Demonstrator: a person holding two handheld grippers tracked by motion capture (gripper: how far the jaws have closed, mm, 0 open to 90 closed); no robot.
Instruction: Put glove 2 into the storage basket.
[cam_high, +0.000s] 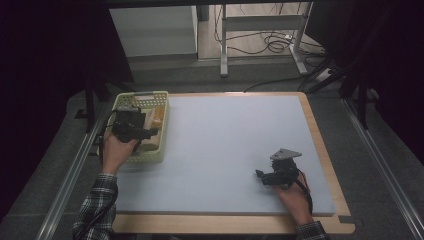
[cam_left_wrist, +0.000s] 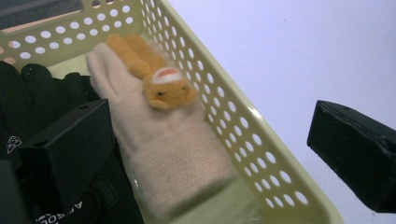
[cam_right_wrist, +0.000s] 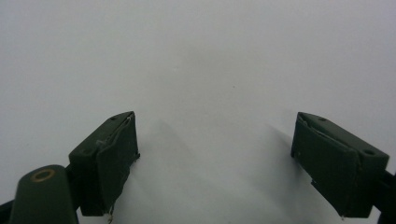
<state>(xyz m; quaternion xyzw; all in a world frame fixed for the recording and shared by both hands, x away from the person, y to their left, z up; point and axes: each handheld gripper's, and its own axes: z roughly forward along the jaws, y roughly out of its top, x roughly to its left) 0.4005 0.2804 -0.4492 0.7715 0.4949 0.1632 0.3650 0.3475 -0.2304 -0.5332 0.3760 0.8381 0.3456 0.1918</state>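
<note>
One cream knitted glove with an orange plush animal (cam_left_wrist: 161, 86) lies in the pale yellow perforated plastic basket (cam_high: 162, 132) at the bench's far left corner, beside one black glove (cam_left_wrist: 28, 93). The left gripper (cam_high: 131, 127) hovers there with jaws open and empty; the right gripper (cam_high: 272, 176), jaws open, rests near the near right edge on open grey mat (cam_high: 225, 140).

The high view looks forward and down over the table (cam_high: 320, 135). The left gripper view sits close above the basket (cam_left_wrist: 243, 116) – also seen from above. The right gripper view faces bare mat (cam_right_wrist: 196, 60), close.
</note>
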